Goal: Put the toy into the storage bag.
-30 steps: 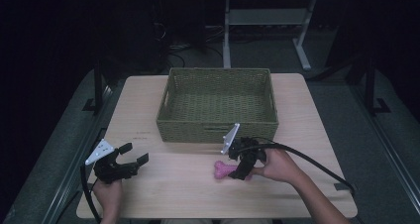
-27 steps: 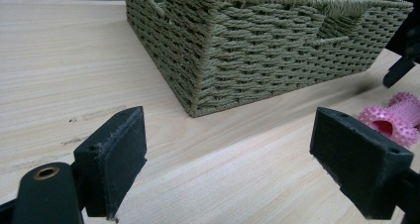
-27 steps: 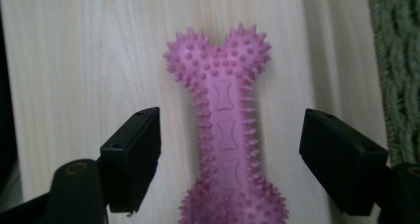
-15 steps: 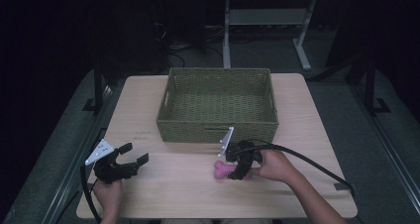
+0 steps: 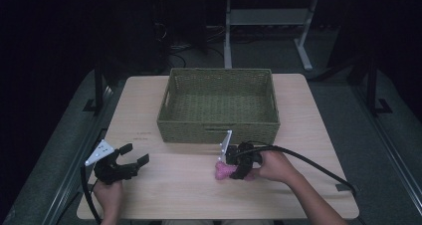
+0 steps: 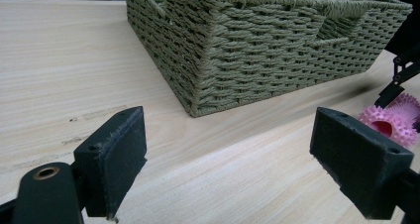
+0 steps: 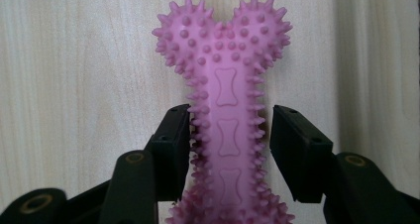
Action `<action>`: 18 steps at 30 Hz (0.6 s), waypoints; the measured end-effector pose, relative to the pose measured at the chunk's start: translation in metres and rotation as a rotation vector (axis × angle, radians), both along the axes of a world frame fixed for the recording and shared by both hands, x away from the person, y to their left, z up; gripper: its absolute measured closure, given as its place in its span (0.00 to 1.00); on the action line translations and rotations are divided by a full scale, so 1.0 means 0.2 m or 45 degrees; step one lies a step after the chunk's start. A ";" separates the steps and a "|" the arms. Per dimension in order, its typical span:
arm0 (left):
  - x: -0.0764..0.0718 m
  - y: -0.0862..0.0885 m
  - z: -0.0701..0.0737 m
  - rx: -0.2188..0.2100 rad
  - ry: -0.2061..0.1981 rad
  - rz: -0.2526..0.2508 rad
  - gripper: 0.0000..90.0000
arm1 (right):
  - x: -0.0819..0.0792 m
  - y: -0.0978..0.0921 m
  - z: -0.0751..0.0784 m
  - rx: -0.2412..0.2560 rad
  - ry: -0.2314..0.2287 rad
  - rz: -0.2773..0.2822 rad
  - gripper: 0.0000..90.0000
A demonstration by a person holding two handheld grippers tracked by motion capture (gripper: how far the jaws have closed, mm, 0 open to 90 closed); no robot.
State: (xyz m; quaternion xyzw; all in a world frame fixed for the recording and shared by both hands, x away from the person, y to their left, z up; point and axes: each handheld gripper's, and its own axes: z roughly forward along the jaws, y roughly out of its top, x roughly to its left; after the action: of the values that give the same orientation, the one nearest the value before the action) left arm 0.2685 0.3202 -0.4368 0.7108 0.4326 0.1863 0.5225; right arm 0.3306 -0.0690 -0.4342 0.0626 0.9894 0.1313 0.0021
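A pink spiky bone-shaped toy (image 7: 225, 50) lies flat on the wooden table (image 5: 308, 135), just in front of a green wicker basket (image 5: 219, 130). My right gripper (image 7: 230, 120) has its two black pads either side of the toy's shaft, pressed against the spike tips. From above, the right gripper (image 5: 238, 166) covers most of the toy (image 5: 221, 171), whose left end sticks out. At the table's front left corner my left gripper (image 5: 135, 153) is held open, with bare table between its pads (image 6: 119, 159). It looks toward the basket (image 6: 257, 50) and the toy (image 6: 391, 122).
The basket sits at the table's middle and back, and its inside looks bare. A black cable (image 5: 318, 168) trails right from the right gripper. Dark floor and a metal desk frame (image 5: 263, 31) lie beyond the table.
My right gripper has slid a little left over the pink toy, so its jaws now straddle the shaft. The toy has stayed in place. The left gripper has not moved.
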 end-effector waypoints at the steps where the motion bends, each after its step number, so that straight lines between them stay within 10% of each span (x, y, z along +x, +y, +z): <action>1: 0.00 0.00 0.00 0.000 0.000 0.000 0.15 | 0.00 0.00 0.00 0.000 0.001 0.001 0.56; 18: 0.00 0.01 0.00 -0.009 0.000 0.003 0.15 | 0.00 0.01 -0.01 0.000 0.007 0.048 0.64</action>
State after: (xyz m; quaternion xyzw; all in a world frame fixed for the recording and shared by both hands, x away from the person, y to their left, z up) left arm 0.2684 0.3213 -0.4368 0.7084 0.4340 0.1853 0.5248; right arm 0.3300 -0.0678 -0.4354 0.0443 0.9904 0.1311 -0.0030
